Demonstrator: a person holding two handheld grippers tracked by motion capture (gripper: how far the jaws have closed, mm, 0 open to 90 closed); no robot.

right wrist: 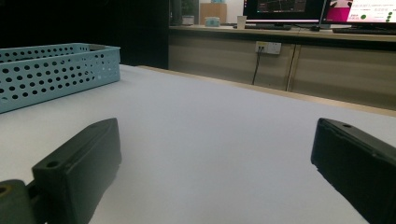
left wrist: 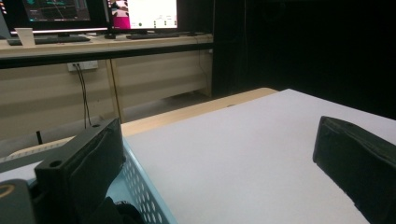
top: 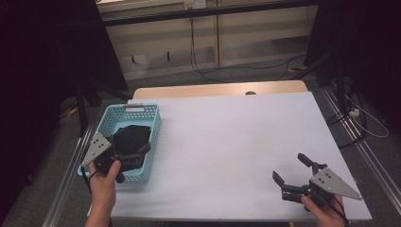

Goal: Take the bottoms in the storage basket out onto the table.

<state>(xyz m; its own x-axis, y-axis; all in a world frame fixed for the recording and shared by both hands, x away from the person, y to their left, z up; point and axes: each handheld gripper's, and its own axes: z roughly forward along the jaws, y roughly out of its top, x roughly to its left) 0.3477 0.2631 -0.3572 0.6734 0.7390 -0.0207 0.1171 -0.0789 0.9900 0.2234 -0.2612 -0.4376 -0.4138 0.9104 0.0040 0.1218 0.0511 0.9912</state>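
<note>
A light blue perforated basket (top: pixel 127 108) stands at the table's left side with a black bundle (top: pixel 131 137) lying in it. My left gripper (top: pixel 135 158) is at the basket's near end, held in a hand. In the left gripper view, the left gripper (left wrist: pixel 215 135) is open: one jaw is over the basket wall (left wrist: pixel 144 196), the other over the white tabletop, with nothing between them. My right gripper (top: pixel 289 166) is low over the table's near right corner. In its own view the right gripper (right wrist: pixel 217 130) is open and empty, with the basket (right wrist: pixel 56 70) far off.
The white table surface (top: pixel 227 142) has a wooden strip (top: pixel 217 90) along its far edge. Metal rails (top: pixel 364 146) run beside the table and cables (top: pixel 208 71) lie on the floor behind. A desk with monitors (right wrist: pixel 364 9) stands farther back.
</note>
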